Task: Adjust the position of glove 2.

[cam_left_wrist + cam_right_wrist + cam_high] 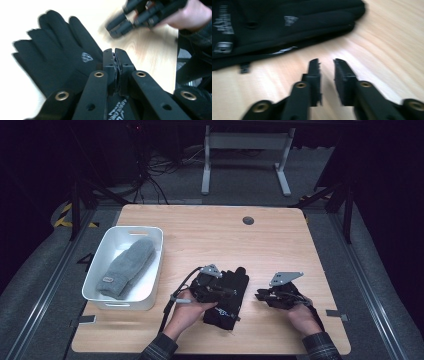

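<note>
A pair of black gloves (227, 301) (62, 62) (287, 22) lies stacked near the table's front middle, with the fingers pointing away from the person. My left gripper (233, 290) (115, 53) rests over the gloves' cuff end. Its jaws are pressed together, and I cannot tell whether any cloth is pinched between them. My right gripper (259, 295) (327, 62) hovers just right of the gloves, low over the bare wood, with its jaws slightly apart and nothing between them. It appears blurred in the left gripper view (140, 15).
A white bin (131, 228) stands at the table's left and holds a grey knitted item (125, 267). A round cable hole (248, 220) sits near the far edge. Bare wood stretches behind and to the right of the gloves.
</note>
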